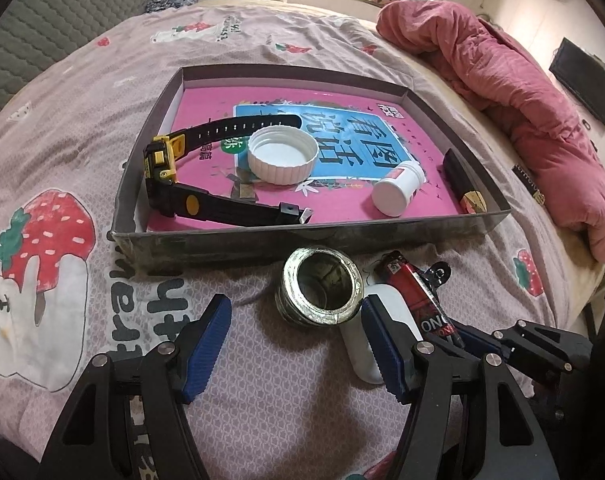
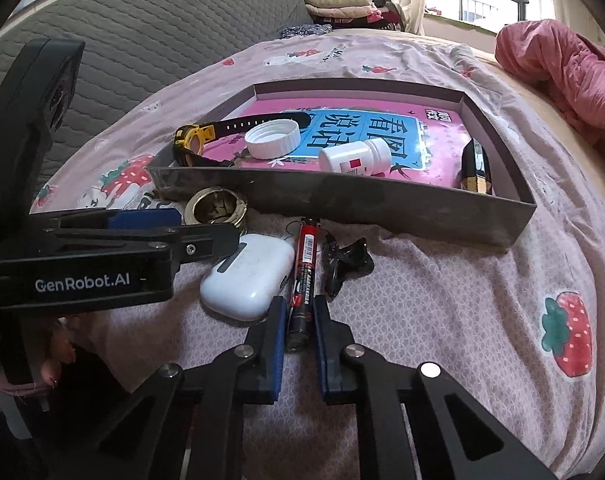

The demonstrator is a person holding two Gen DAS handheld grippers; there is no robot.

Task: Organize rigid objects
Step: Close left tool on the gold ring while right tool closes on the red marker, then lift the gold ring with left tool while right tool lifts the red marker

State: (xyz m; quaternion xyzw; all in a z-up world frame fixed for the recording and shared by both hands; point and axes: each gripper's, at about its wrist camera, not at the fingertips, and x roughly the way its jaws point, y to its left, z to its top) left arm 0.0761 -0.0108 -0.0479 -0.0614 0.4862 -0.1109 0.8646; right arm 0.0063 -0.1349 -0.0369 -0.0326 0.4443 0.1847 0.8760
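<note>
A shallow grey box (image 1: pixel 262 240) (image 2: pixel 382 204) with a pink book inside holds a black-and-yellow watch (image 1: pixel 170 176) (image 2: pixel 192 142), a white lid (image 1: pixel 282 156) (image 2: pixel 272 139), a white bottle (image 1: pixel 396 190) (image 2: pixel 354 156) and a black-gold tube (image 1: pixel 462 186) (image 2: pixel 476 166). In front of it on the bed lie a metal ring (image 1: pixel 320 290) (image 2: pixel 216 208), a white earbud case (image 2: pixel 248 274) (image 1: pixel 360 344), a red marker (image 2: pixel 302 280) (image 1: pixel 418 300) and a black clip (image 2: pixel 346 264). My left gripper (image 1: pixel 294 336) is open just before the ring. My right gripper (image 2: pixel 298 320) is shut on the marker's near end.
A crumpled pink quilt (image 1: pixel 522 112) lies on the bed's right side. A grey quilted headboard (image 2: pixel 142 40) stands at the back left. Folded clothes (image 2: pixel 342 4) are stacked near the window. The left gripper's body (image 2: pixel 82 256) shows at the right wrist view's left.
</note>
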